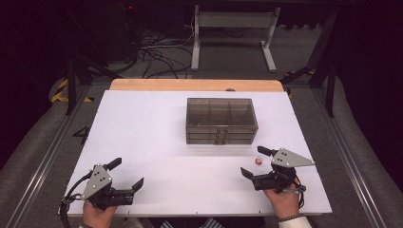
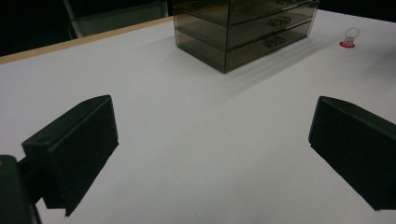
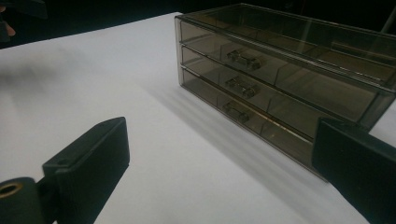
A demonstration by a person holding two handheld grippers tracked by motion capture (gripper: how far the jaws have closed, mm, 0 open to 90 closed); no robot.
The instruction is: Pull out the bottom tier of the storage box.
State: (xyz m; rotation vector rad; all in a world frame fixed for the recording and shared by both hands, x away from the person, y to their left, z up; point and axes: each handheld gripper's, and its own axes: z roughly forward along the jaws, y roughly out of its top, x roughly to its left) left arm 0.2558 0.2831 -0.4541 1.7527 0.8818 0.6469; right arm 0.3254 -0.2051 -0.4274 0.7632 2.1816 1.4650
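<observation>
Drawers first: the smoky see-through drawer box (image 1: 222,120) sits toward the far middle of my white table (image 1: 152,137), three drawers stacked, all pushed in, little handles facing me. Everything else I'll place off that box.

My left gripper (image 1: 128,174) is well away from it, down at the near-left corner of the table, jaws spread wide with nothing between them (just bare tabletop in the left gripper view). My left hand (image 1: 97,214) is wrapped around the back of it.

My right gripper (image 1: 253,162) is nearer the box, off its front-right corner, jaws also wide apart and holding nothing. In the right gripper view it's looking along the box's front from an angle.

There's a tiny red-and-clear thing (image 1: 258,161) on the table just in front of the box's right end, close by my right gripper's far jaw. Can't tell what it is.
</observation>
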